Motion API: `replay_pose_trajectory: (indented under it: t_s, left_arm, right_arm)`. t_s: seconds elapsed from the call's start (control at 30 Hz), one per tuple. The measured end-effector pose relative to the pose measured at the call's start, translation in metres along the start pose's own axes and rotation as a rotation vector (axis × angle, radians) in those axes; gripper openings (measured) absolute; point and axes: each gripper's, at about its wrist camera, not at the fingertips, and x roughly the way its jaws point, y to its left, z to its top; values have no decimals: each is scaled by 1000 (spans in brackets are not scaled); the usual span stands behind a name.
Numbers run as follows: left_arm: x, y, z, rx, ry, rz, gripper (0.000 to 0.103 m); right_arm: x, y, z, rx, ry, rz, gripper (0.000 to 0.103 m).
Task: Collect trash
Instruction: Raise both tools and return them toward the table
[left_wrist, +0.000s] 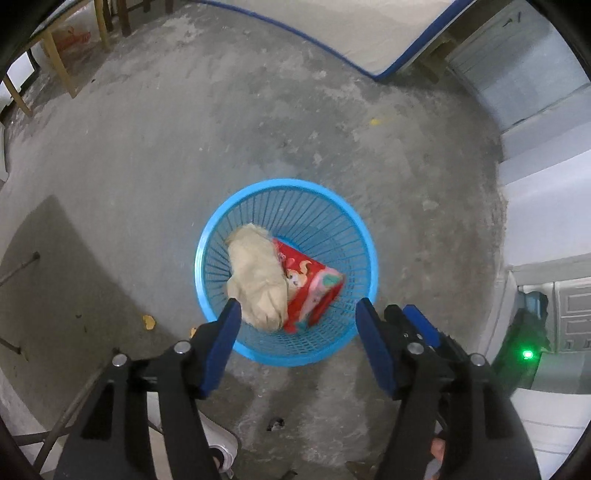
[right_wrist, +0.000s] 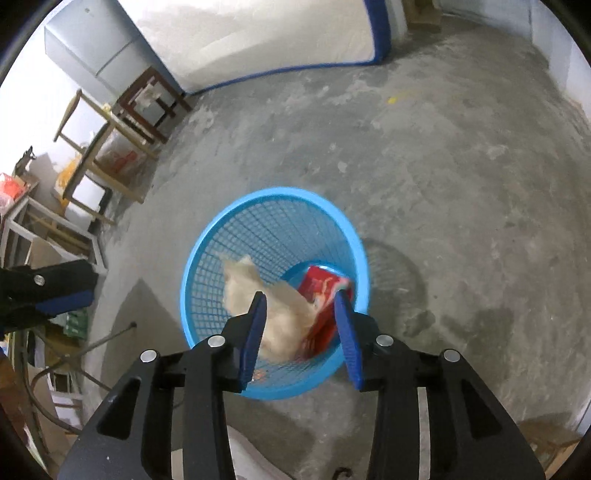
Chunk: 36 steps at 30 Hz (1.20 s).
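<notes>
Grippers (left_wrist: 297, 308) (right_wrist: 301, 299) open — paper (left_wrist: 256, 280), seemingly wrapper (left_wrist: 314, 291), in basket (left_wrist: 221, 221).

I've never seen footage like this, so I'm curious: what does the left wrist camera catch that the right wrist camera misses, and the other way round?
Only the left wrist view shows a glowing green light and yellowish scraps on the floor. Only the right wrist view shows the wooden chair frames and the left hand-held gripper from outside. Both share the blue plastic mesh basket, holding a crumpled beige paper wad beside a red printed packet, and the grey concrete floor.
</notes>
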Motion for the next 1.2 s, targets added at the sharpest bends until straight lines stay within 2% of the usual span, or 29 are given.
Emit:
replay_pose_trajectory:
  t_s: [0.2, 0.27, 0.4, 0.5, 0.63, 0.73, 0.83, 0.9, 1.07, 1.2]
  left_arm:
    - [-63, 2, -10, 32, -75, -47, 63]
    - [-88, 3, -18, 50, -108, -52, 67]
    - [-161, 16, -49, 80, -235, -51, 73]
    - [-216, 35, -82, 67, -370, -24, 74]
    - [-266, 67, -132, 48, -441, -39, 84]
    - [-286, 97, -177, -21, -470, -35, 95]
    - [-297, 129, -220, -127, -489, -69, 96]
    - [-308, 157, -253, -224, -528, -83, 97]
    - [-339, 206, -321, -424, -684, -17, 97]
    - [-361, 239, -378, -528, -787, 122, 97]
  right_arm:
    - [-29, -17, -8, 34, -61, 3, 38]
    - [-41, -22, -11, 39, -78, 7, 38]
    - [-62, -23, -18, 35, -103, 24, 40]
    - [-82, -15, -25, 12, -125, 48, 48]
    - [-106, 22, -34, -77, -138, 88, 62]
    - [-124, 62, -42, -175, -174, 109, 75]
    - [-144, 111, -52, -296, -220, 120, 90]
    - [-153, 143, -60, -387, -247, 113, 95]
    - [-166, 216, -87, -617, -283, 64, 95]
    - [-176, 259, -112, -713, -322, 56, 95]
